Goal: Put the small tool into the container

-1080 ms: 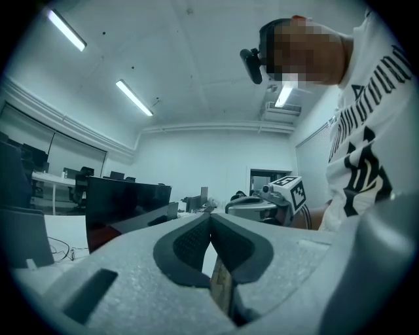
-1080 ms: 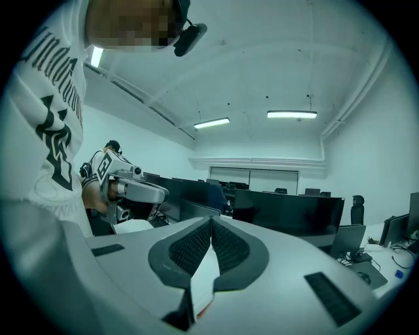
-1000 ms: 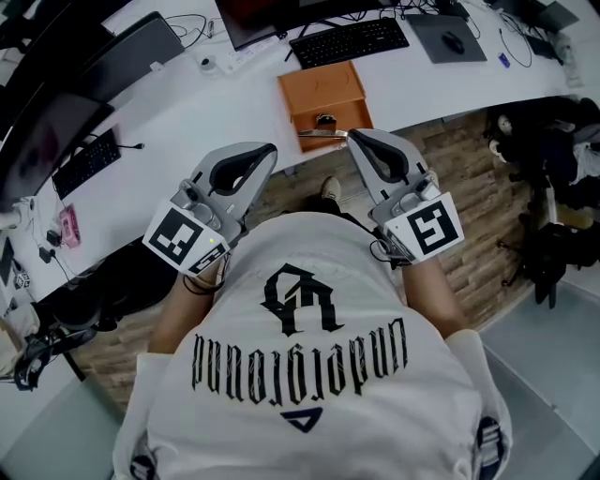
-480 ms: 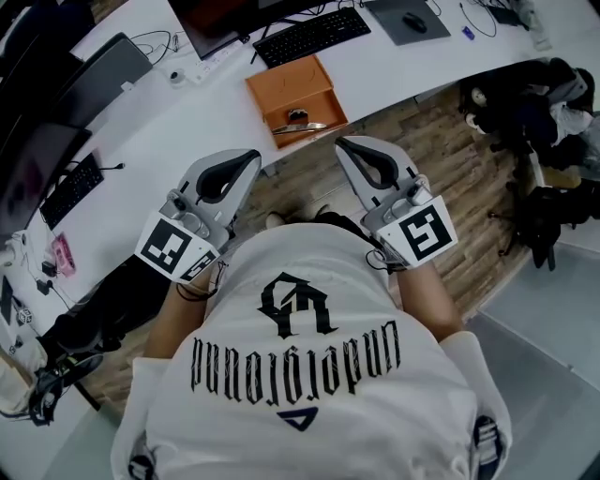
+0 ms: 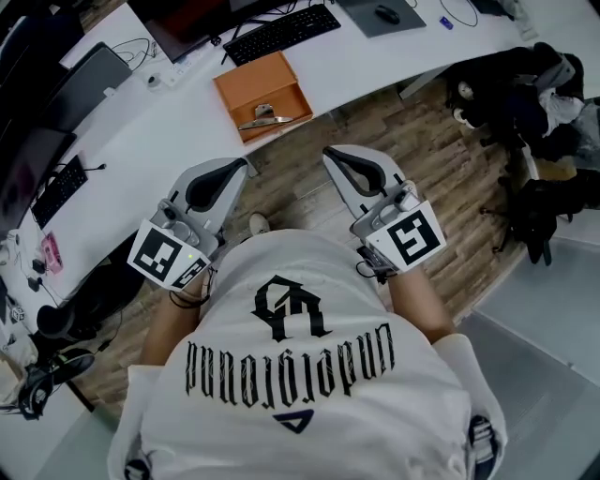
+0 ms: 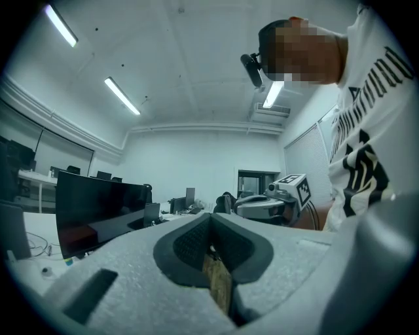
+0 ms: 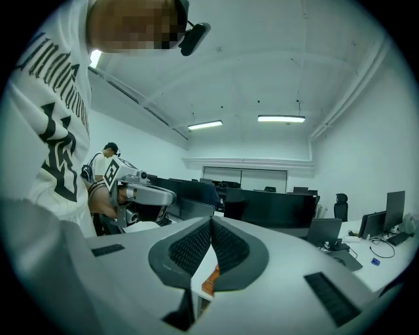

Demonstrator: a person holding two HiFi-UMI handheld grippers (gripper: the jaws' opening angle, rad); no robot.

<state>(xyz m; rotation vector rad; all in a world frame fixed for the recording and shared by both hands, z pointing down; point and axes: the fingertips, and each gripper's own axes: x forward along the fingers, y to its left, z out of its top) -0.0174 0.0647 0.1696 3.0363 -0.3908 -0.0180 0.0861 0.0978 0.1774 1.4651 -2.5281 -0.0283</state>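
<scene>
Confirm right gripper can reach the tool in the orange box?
Probably, with a forward reach: right gripper hangs short of the desk, nothing between it and the tool in the open-topped orange box. Its fingers are shut.

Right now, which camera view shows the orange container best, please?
The head view: the whole orange container sits on the desk. The right gripper view catches only an orange sliver; the left gripper view, none.

Ahead of the left gripper [image 5: 246, 163] and right gripper [image 5: 327, 151], the tool [image 5: 263, 119] in the orange container [image 5: 246, 86] is too small to identify; the monitor [image 5: 178, 25] beyond is cut off.
</scene>
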